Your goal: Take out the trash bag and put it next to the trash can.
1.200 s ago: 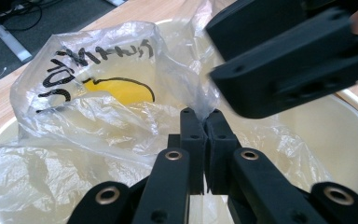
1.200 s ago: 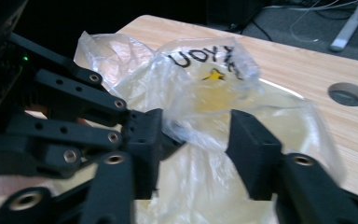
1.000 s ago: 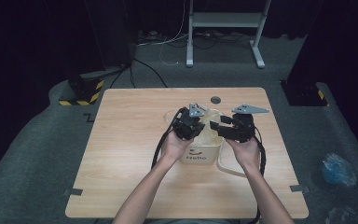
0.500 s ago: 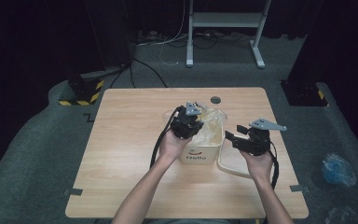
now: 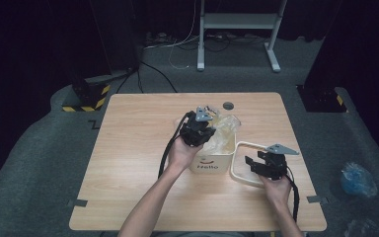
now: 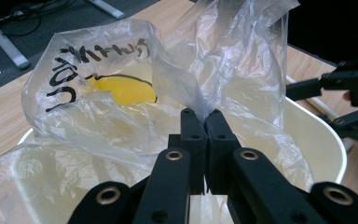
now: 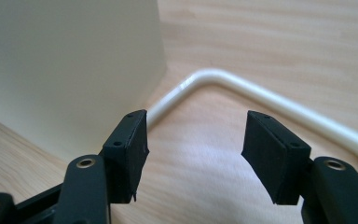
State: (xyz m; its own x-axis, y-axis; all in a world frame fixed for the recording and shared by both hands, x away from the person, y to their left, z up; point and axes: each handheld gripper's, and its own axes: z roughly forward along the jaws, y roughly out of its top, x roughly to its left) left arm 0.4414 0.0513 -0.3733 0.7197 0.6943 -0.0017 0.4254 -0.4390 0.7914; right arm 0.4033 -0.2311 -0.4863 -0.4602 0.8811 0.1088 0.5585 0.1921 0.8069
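Two hands work at one table [image 5: 128, 197], each with a gripper. Nearest, the right gripper [image 5: 256, 165] sits low over the wood at the near right, its jaws standing apart with nothing between them; they have just been opening. In the right gripper view the two pads [image 7: 130, 140] frame bare tabletop, with one cream ring [image 7: 279, 105] curving past behind them and the flat side of the bin [image 7: 70, 65] rising just beside the left pad. From above, that ring [image 5: 239, 148] lies flat on the table, touching or almost touching the bin's right side, and the right gripper points into it. There is one bin [image 5: 212, 160], cream, upright near the table's middle, with "Hello" printed on its near face. In it sits one clear plastic bag [image 5: 222, 131], crumpled and rising above the rim. The left gripper [image 5: 202, 126] hovers over the bin's far left, and its jaws are clamped tight on a pinched fold of the bag [image 6: 205, 79]. In the left gripper view the bag bears black lettering and a yellow patch [image 6: 121, 88] shows through it; whether that is print or something inside cannot be told. Beyond, one small dark disc [image 5: 228, 105] marks the far edge of the table.
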